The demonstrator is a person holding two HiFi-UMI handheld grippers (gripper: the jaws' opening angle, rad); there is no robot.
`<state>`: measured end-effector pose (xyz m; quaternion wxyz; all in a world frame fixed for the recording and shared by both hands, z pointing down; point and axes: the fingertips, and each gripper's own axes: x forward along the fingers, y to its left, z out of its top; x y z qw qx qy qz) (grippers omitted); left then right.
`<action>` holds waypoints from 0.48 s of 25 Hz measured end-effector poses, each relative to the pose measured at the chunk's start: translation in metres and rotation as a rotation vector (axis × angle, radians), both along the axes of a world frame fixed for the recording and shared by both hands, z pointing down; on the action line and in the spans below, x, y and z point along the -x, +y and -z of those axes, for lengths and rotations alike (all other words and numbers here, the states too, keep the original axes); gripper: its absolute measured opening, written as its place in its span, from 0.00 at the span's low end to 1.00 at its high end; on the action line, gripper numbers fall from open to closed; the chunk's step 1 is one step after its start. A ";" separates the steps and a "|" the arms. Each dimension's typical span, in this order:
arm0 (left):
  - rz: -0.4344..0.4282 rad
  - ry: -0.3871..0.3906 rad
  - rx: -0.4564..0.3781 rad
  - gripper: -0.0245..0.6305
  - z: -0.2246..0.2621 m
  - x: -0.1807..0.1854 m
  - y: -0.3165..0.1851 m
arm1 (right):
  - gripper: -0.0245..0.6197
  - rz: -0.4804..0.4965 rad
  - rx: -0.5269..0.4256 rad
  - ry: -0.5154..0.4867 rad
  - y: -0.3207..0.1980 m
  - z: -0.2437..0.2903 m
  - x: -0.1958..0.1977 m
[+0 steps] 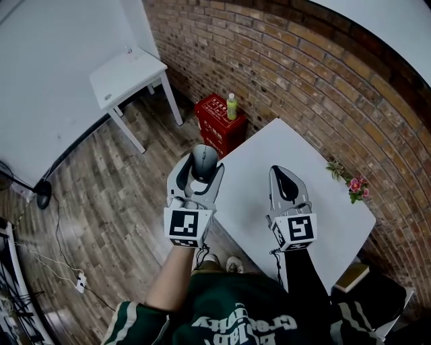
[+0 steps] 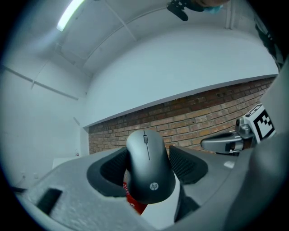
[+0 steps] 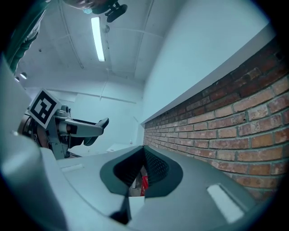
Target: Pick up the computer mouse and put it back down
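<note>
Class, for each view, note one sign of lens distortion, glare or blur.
Head view: the brick wall bows into a curve, corners dark. Left gripper view: the mouse is sharp, the foreground smeared. Right gripper view: the ceiling lamp glares.

1. Head view: bright, even indoor light with soft, faint shadows and no glare.
2. The wide lens bends the brick wall (image 1: 303, 74) into a strong curve across the upper right of the frame.
3. Left gripper view: a ceiling tube light (image 2: 70, 13) glows at upper left. The computer mouse (image 2: 149, 167) at centre is sharp, and the grey foreground along the lower edge is blurred.
4. Right gripper view: blue-green tint, with the tube light blown out at upper left. The corners are black and the lower foreground is soft.
</note>
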<state>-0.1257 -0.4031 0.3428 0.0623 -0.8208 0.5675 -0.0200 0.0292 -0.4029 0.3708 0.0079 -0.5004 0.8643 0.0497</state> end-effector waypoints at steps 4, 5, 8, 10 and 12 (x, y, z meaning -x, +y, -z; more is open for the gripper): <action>-0.004 0.009 -0.015 0.49 0.007 0.002 0.008 | 0.06 0.014 -0.009 0.000 0.003 0.003 0.004; -0.003 0.008 -0.017 0.49 0.008 0.002 0.010 | 0.06 0.018 -0.010 0.000 0.004 0.003 0.005; 0.001 0.005 -0.022 0.49 0.010 0.002 0.012 | 0.06 0.025 -0.013 0.001 0.005 0.004 0.007; 0.005 0.007 -0.026 0.49 0.011 0.003 0.014 | 0.06 0.030 -0.014 0.002 0.007 0.004 0.008; 0.009 0.012 -0.027 0.49 0.011 0.003 0.015 | 0.06 0.034 -0.013 0.003 0.007 0.003 0.009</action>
